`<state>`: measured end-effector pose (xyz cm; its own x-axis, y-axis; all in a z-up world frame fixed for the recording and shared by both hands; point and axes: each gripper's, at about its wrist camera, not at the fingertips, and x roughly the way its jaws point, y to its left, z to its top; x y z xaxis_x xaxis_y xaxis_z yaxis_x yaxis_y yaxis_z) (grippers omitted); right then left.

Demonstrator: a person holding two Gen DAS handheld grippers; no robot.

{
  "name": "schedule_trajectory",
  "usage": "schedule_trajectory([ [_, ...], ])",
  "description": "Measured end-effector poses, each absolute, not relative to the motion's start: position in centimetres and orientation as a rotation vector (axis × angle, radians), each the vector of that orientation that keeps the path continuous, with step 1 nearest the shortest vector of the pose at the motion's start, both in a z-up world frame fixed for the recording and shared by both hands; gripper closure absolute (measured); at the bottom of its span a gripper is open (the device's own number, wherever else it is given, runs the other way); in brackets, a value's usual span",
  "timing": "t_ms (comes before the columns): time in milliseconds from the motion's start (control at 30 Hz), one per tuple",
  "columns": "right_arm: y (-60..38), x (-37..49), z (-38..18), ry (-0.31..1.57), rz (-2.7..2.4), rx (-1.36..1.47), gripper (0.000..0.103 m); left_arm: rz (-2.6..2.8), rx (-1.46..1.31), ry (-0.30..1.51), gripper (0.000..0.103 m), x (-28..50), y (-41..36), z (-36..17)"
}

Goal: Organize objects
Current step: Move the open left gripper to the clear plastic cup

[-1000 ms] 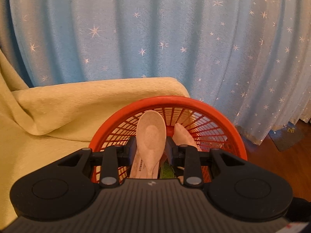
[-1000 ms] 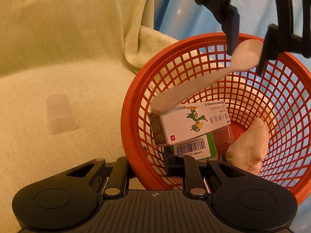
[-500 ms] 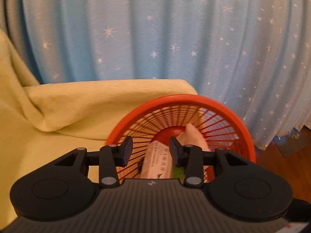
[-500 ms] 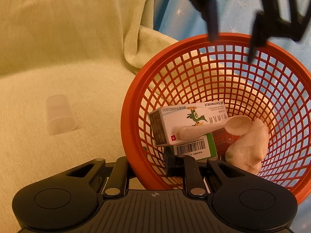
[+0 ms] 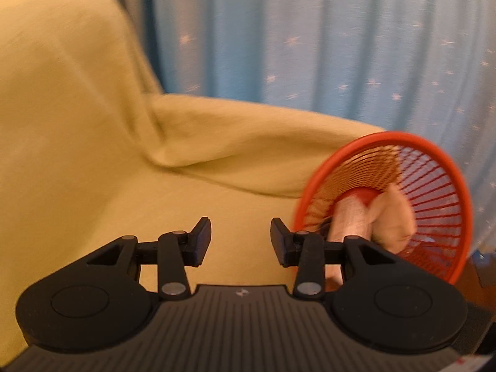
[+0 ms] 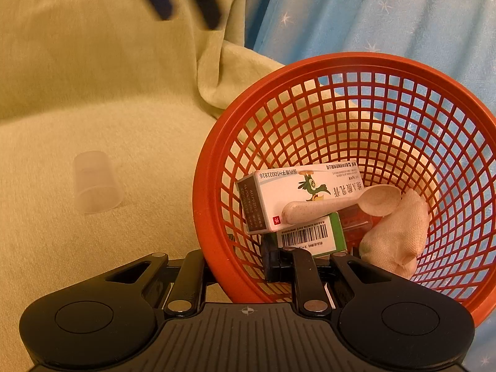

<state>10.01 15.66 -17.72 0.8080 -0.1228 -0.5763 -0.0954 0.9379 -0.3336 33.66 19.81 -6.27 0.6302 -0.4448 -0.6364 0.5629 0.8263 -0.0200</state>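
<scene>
Beige spoon lies in tilted red basket.

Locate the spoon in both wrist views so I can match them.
Left wrist: spoon at right, blurred, inside the basket, just past the left gripper's right finger.
Right wrist: spoon right of centre, lying across the white box in the basket.
Shared landmark: the cloth bundle beside the spoon's bowl.
</scene>
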Motion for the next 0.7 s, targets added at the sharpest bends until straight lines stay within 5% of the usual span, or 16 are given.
schedule_trajectory([
  [333,15.5,10.0,-17.7,0.633,-0.011,-0.362,0.088,-0.458,0.141,0.736,0.063,33.3,24.1,-8.6],
  [700,15.6,9.7,-17.6,0.632,-0.012,-0.364,0.088,-0.44,0.136,0.766,0.039,32.8,25.7,-10.2],
])
